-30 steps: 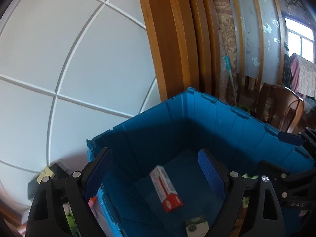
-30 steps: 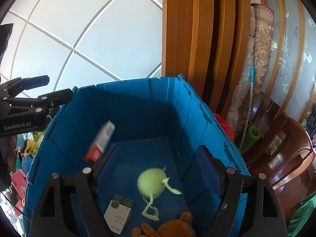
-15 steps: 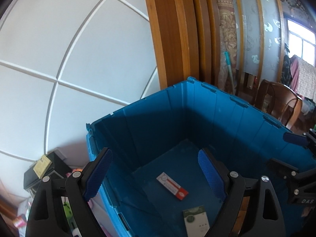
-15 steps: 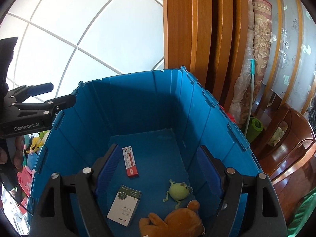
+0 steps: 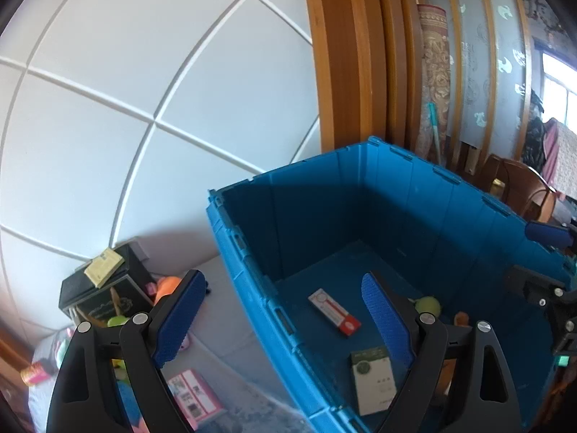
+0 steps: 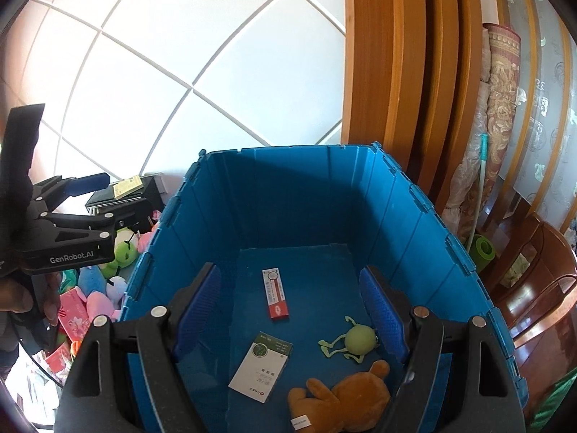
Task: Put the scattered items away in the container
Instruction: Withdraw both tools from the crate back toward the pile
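Observation:
The blue crate (image 6: pixel 425 216) holds a red-and-white box (image 6: pixel 276 294), a green-and-white box (image 6: pixel 261 366), a green one-eyed toy (image 6: pixel 360 337) and a brown plush (image 6: pixel 346 393), all lying on its floor. My right gripper (image 6: pixel 288 310) hangs open and empty above the crate's near end. My left gripper (image 5: pixel 283 319) is open and empty too, straddling the crate's left wall (image 5: pixel 249 274). The red-and-white box (image 5: pixel 333 312) and green-and-white box (image 5: pixel 373 375) lie just beyond it. Each gripper shows in the other's view: left gripper (image 6: pixel 119 193), right gripper (image 5: pixel 537 256).
Left of the crate, on a grey surface, lie plush toys (image 6: pixel 122 249), pink packets (image 6: pixel 72 310), a pink-and-white box (image 5: pixel 194 397) and a black box (image 5: pixel 104 288) against the white panelled wall. Wooden door frames, a rolled carpet (image 6: pixel 501 108) and wooden chairs (image 6: pixel 541 288) stand right of the crate.
The red-and-white box and the green toy dropped and now lie still on the crate floor. Both grippers drew back; the left one shifted left, bringing the scattered items into view.

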Demonstrator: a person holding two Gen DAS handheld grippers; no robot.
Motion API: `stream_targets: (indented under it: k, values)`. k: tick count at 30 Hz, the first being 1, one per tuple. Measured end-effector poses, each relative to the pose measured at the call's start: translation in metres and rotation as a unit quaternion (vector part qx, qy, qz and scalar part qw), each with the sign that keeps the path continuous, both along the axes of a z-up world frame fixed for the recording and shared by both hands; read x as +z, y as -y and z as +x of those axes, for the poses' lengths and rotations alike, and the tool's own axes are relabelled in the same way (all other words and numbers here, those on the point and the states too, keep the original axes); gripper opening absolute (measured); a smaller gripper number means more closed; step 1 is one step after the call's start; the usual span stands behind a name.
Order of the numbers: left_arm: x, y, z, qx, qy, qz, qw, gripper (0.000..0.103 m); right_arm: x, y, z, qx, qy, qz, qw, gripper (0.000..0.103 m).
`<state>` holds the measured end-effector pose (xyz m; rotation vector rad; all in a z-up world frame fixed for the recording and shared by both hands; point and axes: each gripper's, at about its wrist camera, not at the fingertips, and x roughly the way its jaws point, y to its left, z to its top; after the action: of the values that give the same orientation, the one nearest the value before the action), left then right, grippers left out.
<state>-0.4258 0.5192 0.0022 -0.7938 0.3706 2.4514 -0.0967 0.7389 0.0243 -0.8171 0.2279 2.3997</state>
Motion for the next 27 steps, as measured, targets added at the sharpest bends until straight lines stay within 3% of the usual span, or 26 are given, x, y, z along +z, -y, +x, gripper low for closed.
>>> stream_targets:
  k: [10,21,27]
  values:
    - [-0.027,0.109,0.028,0.059,0.018,-0.001,0.9981,0.089,0.000,0.082,-0.030,0.074,-0.003,-0.002,0.997,0.079]
    - [-0.092,0.256,0.082,0.130,0.061,-0.017,0.9895,0.089,-0.014,0.183,-0.071,0.132,0.002,0.000,0.991,0.079]
    - [-0.126,0.323,0.102,0.164,0.088,-0.027,0.9822,0.089,-0.031,0.233,-0.098,0.160,0.028,-0.007,0.987,0.079]
